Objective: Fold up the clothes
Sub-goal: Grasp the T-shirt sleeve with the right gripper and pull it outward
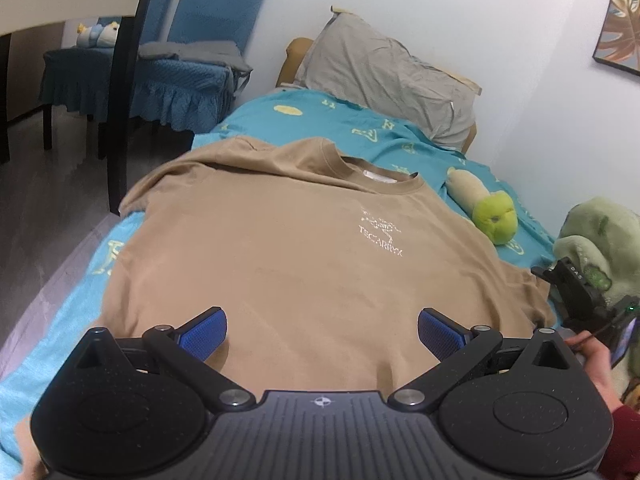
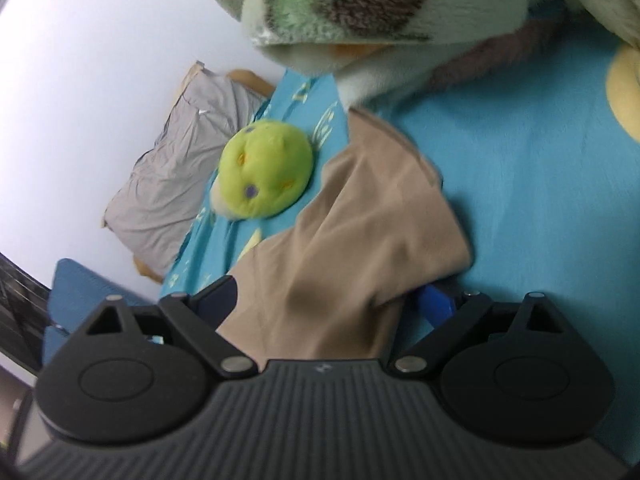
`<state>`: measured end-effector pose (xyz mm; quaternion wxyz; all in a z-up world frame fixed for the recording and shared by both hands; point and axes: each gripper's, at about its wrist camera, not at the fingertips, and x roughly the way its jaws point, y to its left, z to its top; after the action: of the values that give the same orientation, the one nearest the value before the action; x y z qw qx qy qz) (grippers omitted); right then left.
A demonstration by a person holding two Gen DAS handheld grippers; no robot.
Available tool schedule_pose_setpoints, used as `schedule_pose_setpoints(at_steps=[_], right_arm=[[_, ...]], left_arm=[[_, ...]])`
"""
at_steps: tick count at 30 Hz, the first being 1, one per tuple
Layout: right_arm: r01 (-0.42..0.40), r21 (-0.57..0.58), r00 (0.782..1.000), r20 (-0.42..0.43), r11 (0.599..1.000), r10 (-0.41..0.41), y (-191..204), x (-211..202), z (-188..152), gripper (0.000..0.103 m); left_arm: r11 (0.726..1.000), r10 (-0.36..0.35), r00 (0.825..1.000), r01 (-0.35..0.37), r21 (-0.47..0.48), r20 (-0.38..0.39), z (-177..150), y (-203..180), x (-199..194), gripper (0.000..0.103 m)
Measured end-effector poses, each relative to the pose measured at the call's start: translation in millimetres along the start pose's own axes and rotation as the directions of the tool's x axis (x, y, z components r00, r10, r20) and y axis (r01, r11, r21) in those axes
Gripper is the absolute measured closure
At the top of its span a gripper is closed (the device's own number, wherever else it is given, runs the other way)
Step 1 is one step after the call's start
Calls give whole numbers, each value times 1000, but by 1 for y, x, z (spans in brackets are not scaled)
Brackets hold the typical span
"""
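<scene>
Left gripper (image 1: 322,334) hovers spread above the hem of a tan T-shirt (image 1: 304,256) lying face-up on the blue bed (image 1: 316,120). Right gripper (image 2: 332,300), also spread, has the sleeve (image 2: 360,232) between its fingers; green plush toy (image 2: 266,168) lies just beside it.

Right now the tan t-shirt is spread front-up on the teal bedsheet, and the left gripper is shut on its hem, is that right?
Not quite. The left gripper is open, its blue pads wide apart over the tan t-shirt, as the left wrist view shows. The shirt does lie front-up on the teal bedsheet.
</scene>
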<state>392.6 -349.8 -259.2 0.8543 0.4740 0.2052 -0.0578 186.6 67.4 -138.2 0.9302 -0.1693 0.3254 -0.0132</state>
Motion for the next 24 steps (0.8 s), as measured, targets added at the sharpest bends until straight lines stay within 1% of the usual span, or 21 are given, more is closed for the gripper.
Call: schedule_pose_setpoints(at_steps=[2,4,5,7,8,9,10,11,12,13,16,18,20,23,24], right_arm=[[-10,-10,1000,25,1000,10,0,6,8,7],[-24,-44,999,38,999,25,5,18,14,7],[-23,-64,999,47,998,26,6,24,16,7],[-4,-98,999,38,995,7,10,35,20,8],[7,-115,1000,31,993,-4,12,40,22,19],[27,-135,999,20,991,-24,15,45,23,50],[52,-153,999,9,987,-51,19,46,23,66],[77,-171,997,-3,982,-79,23,46,22,91],[96,-198,995,2,976,-97,29,45,22,93],[116,-251,993,31,961,-112,38,41,21,93],[176,-411,982,137,894,-130,73,26,25,94],[226,-486,969,200,844,-144,98,18,28,94],[281,-549,952,260,787,-159,128,11,23,94],[349,-625,929,329,698,-171,172,5,-1,94],[369,-654,922,347,661,-171,186,4,-13,94]], left_arm=[[1000,-7,1000,7,-10,-13,-1,-1,4,0],[1000,-20,1000,19,-23,-18,0,-2,7,0],[999,-24,1000,23,-29,-16,0,-1,7,0],[999,-25,1000,24,-33,-12,0,-2,7,0],[999,-24,1000,23,-34,-10,1,-3,8,0],[999,-23,1000,22,-35,-8,1,-4,9,0],[999,-21,1000,21,-36,-7,2,-4,9,0],[999,-19,1000,19,-37,-5,3,-4,9,0],[999,-18,1000,18,-39,-2,6,-6,9,0],[999,-18,1000,19,-39,7,8,-7,7,0],[1000,1,998,-1,-5,61,14,-11,-3,0],[1000,18,996,-20,18,88,18,-13,-11,0],[998,35,993,-39,39,111,23,-13,-19,0],[993,75,987,-86,77,141,32,-11,-30,0],[990,93,985,-107,90,147,35,-8,-33,0]])
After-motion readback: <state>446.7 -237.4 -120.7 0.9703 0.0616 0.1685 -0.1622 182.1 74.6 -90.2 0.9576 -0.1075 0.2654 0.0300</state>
